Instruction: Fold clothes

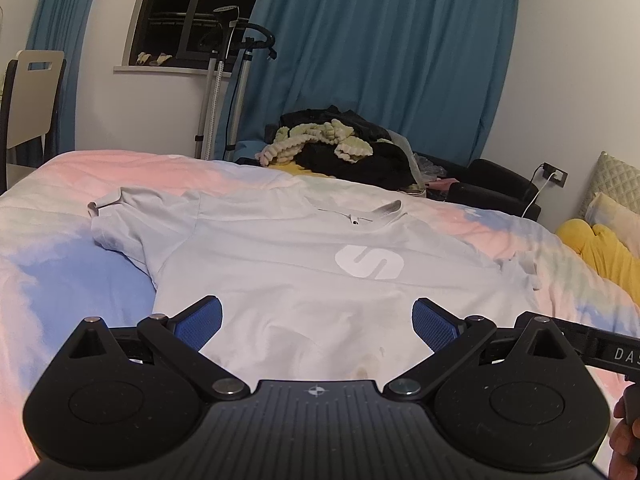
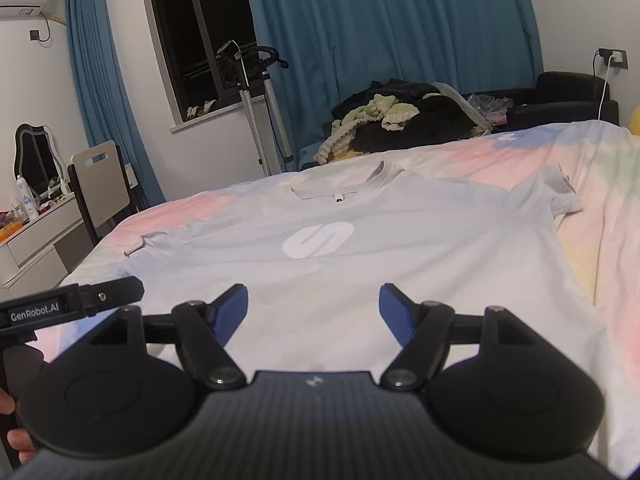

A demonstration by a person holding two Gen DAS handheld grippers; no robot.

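One t-shirt (image 1: 304, 276) on the bed (image 1: 52, 264), that's the whole job in front of me. It's pale grey, spread flat and face up with the collar pointing away from me, a white logo (image 1: 370, 262) on the chest and both short sleeves out to the sides. The left sleeve has its cuff flipped up a bit, and the right one is bunched. The bedcover under it is a pink, blue and yellow tie-dye sort of thing.

My left claw (image 1: 318, 324) hangs over the bottom hem, jaws spread wide, nothing in them. The two blue pads (image 1: 200, 326) sit well apart with shirt fabric showing between them. The right claw (image 2: 314, 314) is the same: wide open, empty, over the lower part of the shirt (image 2: 380, 248). In each camera I catch the edge of the other claw and a bit of my hand (image 2: 20, 446) on the handle.

No baskets or boxes anywhere that I can see. The closest thing is one black sofa (image 2: 568, 98) past the far side of the bed, with a single heap of clothes (image 1: 344, 144) on it, dark stuff with a fuzzy green-and-cream thing on top. There's also one chair (image 2: 102, 184), one mirror (image 2: 34, 156) on a dresser, and a yellow cushion (image 1: 600, 248) at the bed's edge.
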